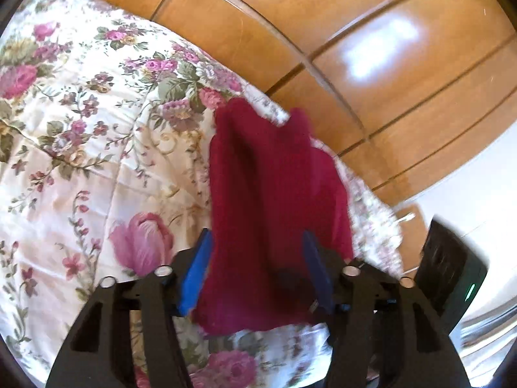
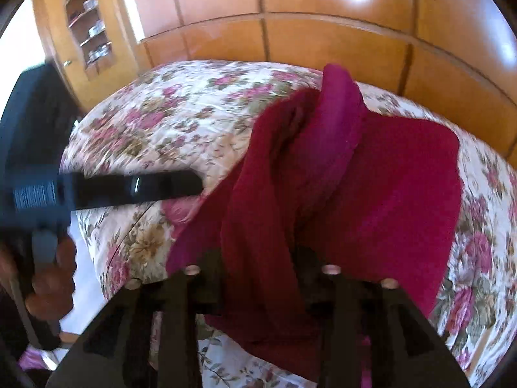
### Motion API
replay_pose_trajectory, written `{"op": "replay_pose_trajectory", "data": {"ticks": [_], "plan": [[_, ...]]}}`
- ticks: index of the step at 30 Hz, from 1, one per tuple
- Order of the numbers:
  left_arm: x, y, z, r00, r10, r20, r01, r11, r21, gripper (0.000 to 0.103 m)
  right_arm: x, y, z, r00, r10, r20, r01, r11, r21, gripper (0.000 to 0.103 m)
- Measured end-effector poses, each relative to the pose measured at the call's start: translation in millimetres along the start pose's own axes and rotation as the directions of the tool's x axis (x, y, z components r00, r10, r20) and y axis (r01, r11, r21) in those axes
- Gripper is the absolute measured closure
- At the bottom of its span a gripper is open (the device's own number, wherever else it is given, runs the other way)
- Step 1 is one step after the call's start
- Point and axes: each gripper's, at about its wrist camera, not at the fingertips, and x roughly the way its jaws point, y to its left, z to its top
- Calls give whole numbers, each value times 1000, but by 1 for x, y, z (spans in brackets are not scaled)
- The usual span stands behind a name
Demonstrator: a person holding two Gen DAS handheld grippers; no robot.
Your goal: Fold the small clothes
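A dark red garment (image 1: pixel 271 194) lies bunched on the floral bedspread (image 1: pixel 80 129) near its far edge. In the left wrist view my left gripper (image 1: pixel 258 252) stands open over it. The cloth fills the gap between the blue pads (image 1: pixel 197 265), whose inner faces show bare. In the right wrist view the same red garment (image 2: pixel 387 194) spreads wider, with a raised fold at the back. One fold runs between the fingers of my right gripper (image 2: pixel 258 258), which stand apart, their tips hidden in its shadow. The left gripper (image 2: pixel 129 187) shows there as a blurred black bar at the left.
Glossy wooden wardrobe panels (image 1: pixel 355 32) rise right behind the bed. A wooden cabinet with open shelves (image 2: pixel 90 32) stands at the far left. A hand (image 2: pixel 48 274) grips the left tool's handle. The right tool's black body (image 1: pixel 452 274) sits at the right edge. Bare bedspread (image 2: pixel 177 113) extends left.
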Motion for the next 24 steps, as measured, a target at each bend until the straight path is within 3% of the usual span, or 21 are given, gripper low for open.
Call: {"op": "replay_pose_trajectory", "data": {"ticks": [3,8,13,17,20,22,24], "plan": [[1,-2,13,999,-45,-2,45,999,-22,34,-15,6,-10,994,104,29,-103,994,-21,39],[15,-10,22,997,-58,-44,56,998,-27,26,-48,-4,-35,982,181,61,-182,983,22,39],[35,-21,22,993,-46,-106,45,999,-9,26,-81,-37,-67,989,114,95,-126,984,126,39],[55,-31,21,985,26,-168,-22,999,25,27,-89,-56,-80,994,45,94,-62,981,182,39],[65,-48,17,976,108,-190,-84,988,131,49,-92,-58,-82,994,32,104,-52,979,197,39],[63,-58,14,971,171,-165,-133,966,220,74,-93,-58,-82,993,23,115,-46,979,200,39],[57,-59,14,973,184,-140,-146,959,244,77,-92,-56,-81,992,32,123,-57,978,202,39]]}}
